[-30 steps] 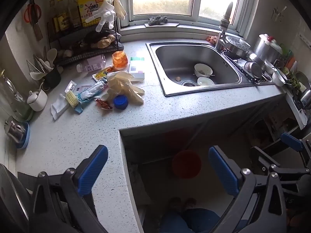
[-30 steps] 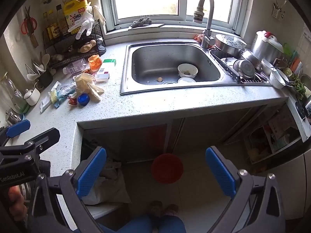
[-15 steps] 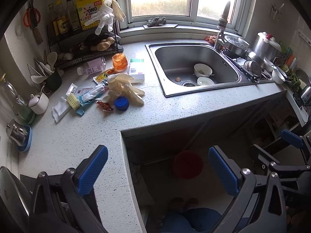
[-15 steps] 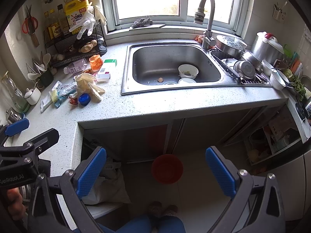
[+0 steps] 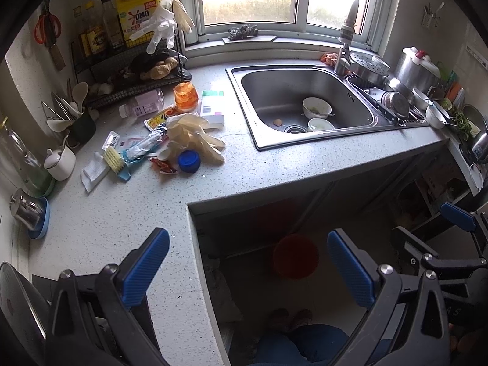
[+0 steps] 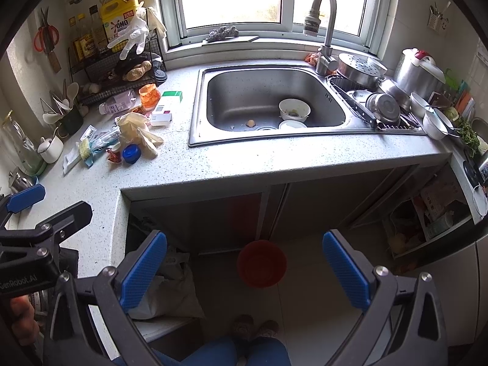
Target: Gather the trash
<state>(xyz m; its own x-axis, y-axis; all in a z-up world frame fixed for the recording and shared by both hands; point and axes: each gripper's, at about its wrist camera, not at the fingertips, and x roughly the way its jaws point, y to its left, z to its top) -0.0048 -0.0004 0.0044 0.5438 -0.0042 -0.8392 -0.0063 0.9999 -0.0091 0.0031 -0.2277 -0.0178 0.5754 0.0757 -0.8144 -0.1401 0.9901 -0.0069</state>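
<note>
Evidently nothing is collected yet: both the left hand-held gripper (image 5: 248, 262) and right hand-held gripper (image 6: 244, 263) gape empty, wrappers (image 5: 146, 148) littering the table (image 5: 244, 177)'s far left.

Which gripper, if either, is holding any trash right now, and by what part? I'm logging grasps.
Neither. The left gripper and the right gripper are both open and empty; the wrappers and blue cap lie untouched on the counter.
</note>
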